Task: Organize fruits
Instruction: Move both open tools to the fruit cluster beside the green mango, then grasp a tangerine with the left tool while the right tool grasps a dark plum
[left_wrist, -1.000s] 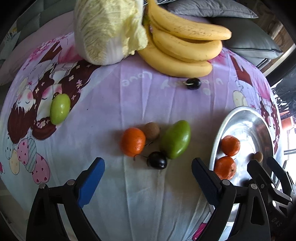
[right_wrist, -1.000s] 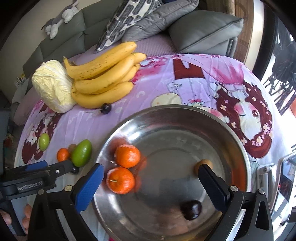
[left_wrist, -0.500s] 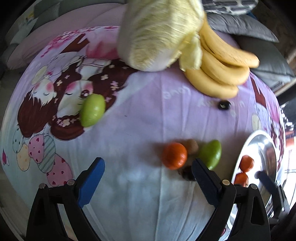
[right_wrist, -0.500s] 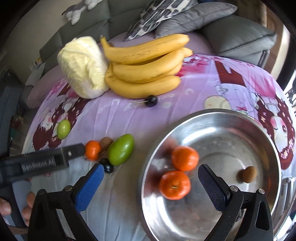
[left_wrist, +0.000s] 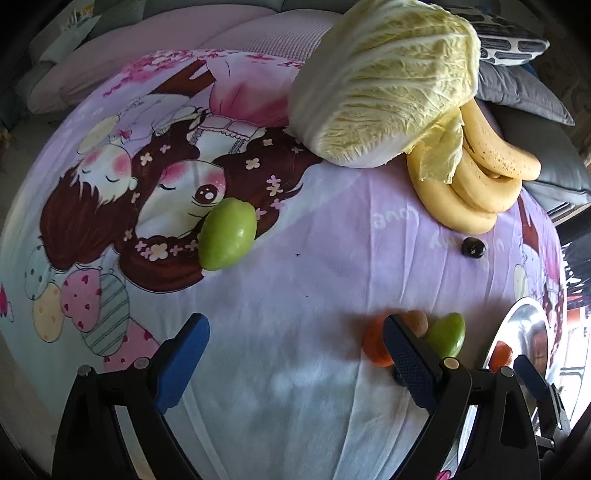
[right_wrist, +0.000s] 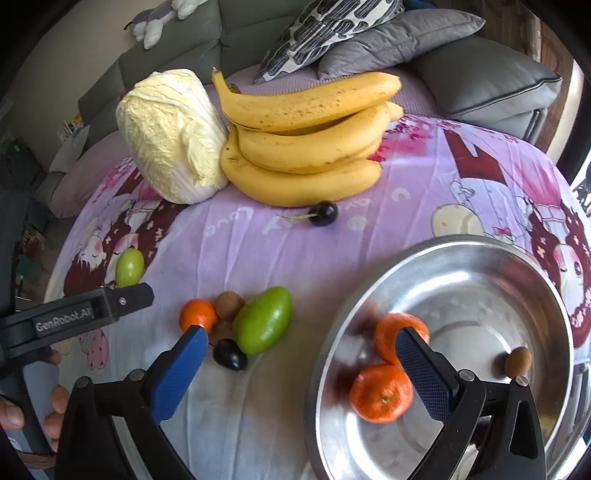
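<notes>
1. Left wrist view: the left gripper (left_wrist: 295, 358) is spread wide and carries nothing. It hovers above the printed cloth (left_wrist: 314, 266), aimed towards the lone green fruit (left_wrist: 227, 233), which lies well apart from the other loose fruit. The cabbage (left_wrist: 384, 85) and bananas (left_wrist: 476, 177) sit at the far side
2. Right wrist view: the right gripper (right_wrist: 301, 358) is likewise released and empty, poised over the near rim of the steel bowl (right_wrist: 480, 258)
3. Progress, judged: partly done. The bowl holds two tangerines (right_wrist: 382, 393) and a small brown fruit (right_wrist: 518, 362)
4. Remaining on the cloth: an orange tangerine (right_wrist: 197, 314), brown fruit (right_wrist: 229, 304), large green fruit (right_wrist: 263, 325), dark plum (right_wrist: 229, 354), a cherry (right_wrist: 324, 212) by the bananas
</notes>
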